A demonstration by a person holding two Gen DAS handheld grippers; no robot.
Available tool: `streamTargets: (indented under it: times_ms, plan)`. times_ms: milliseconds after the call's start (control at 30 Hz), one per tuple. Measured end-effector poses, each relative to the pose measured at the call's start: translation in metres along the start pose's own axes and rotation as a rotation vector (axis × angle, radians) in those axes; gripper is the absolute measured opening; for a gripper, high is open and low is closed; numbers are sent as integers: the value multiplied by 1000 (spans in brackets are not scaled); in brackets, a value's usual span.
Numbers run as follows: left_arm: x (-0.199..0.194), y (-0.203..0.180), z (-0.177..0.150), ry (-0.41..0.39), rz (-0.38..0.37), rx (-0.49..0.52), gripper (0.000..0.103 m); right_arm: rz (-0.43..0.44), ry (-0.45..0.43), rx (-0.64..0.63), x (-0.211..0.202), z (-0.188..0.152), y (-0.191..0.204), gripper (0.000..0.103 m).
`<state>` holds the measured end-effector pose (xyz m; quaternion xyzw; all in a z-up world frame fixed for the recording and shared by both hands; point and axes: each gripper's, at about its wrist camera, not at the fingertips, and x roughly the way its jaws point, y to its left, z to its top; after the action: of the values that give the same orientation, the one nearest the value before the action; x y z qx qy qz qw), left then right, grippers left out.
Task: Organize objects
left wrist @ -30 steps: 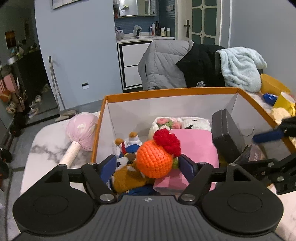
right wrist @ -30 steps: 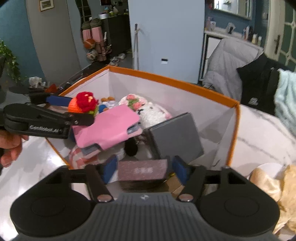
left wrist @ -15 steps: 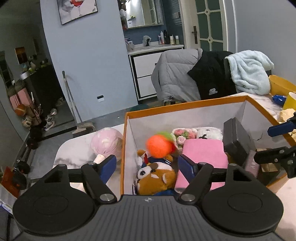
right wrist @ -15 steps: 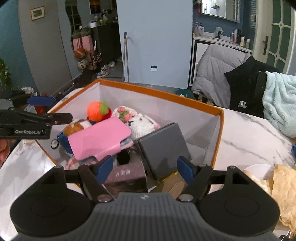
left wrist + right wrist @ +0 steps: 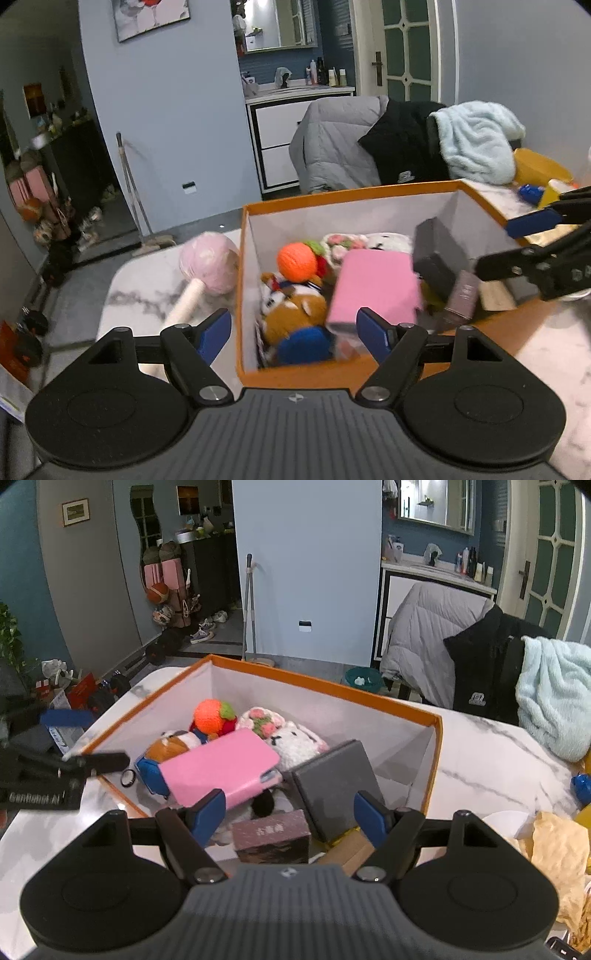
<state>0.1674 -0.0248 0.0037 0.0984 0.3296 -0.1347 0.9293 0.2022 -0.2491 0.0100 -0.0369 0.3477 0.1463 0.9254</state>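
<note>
White lettering is seen on the side of the left tongs (image 5: 66, 738) in the right wrist view, but it is blurred and only something like "GenRobot.AI" can be made out. A row of pale characters is printed on the maroon box (image 5: 271, 836) standing at the near edge of the orange-rimmed cardboard box (image 5: 321, 688); they cannot be read. A white logo is worn on the black jacket (image 5: 484, 668), too small to be read. Inside the cardboard box, the knitted orange ball (image 5: 297, 257) with its green tuft is found resting at the back, on the plush toys, beside the crocheted white bunny (image 5: 291, 738). A smooth pink case (image 5: 221, 771) is laid flat over the brown plush toy (image 5: 295, 314), which is partly hidden, and a matte grey slab (image 5: 334, 786) is leaned tilted against it. A fluffy pink ball on a white handle (image 5: 210, 262) lies on the marble bench (image 5: 144, 291), outside the box wall. The left tongs (image 5: 293, 330) are held wide apart with nothing gripped; the right tongs (image 5: 290, 810) are likewise spread and empty above the maroon box.
</note>
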Motion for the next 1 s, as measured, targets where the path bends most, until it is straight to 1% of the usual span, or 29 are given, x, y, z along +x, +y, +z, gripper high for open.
streamTargets:
  times_ms: [100, 167, 233, 333, 400, 467, 500, 533, 633, 700, 767, 867, 933, 1000]
  plan:
    - [-12, 0, -9, 11, -26, -58, 89, -3, -17, 2, -11, 2, 11, 79]
    - [-20, -3, -14, 15, -28, -66, 90, -10, -30, 3, -19, 2, 20, 81]
    - [-27, -10, -19, 26, -4, -42, 90, -23, -45, 6, -28, 0, 30, 85]
    - [-35, -22, -25, 31, 70, 22, 91, -19, -58, 0, -43, -8, 46, 88]
    - [-38, -28, -27, 48, 111, 38, 91, -24, -73, -2, -53, -16, 55, 89]
    - [-43, -31, -29, 59, 118, 38, 91, -37, -93, 9, -65, -24, 61, 91]
    - [-45, -31, -31, 58, 113, 33, 91, -38, -103, 27, -71, -28, 63, 95]
    - [-48, -32, -33, 54, 104, 21, 91, -38, -107, 48, -76, -32, 63, 97]
    - [-51, -33, -39, 55, 84, -8, 91, -59, -97, 121, -85, -43, 63, 98]
    - [-52, -36, -41, 61, 80, -19, 91, -104, -104, 141, -89, -50, 63, 99]
    - [-55, -39, -44, 50, 76, -41, 91, -154, -116, 156, -93, -58, 62, 100]
    - [-56, -42, -48, 37, 99, -70, 91, -185, -108, 201, -93, -64, 54, 102]
    - [-54, -45, -50, 43, 115, -68, 91, -194, -102, 239, -92, -66, 47, 102]
    - [-54, -48, -52, 42, 115, -60, 91, -211, -96, 269, -90, -70, 42, 102]
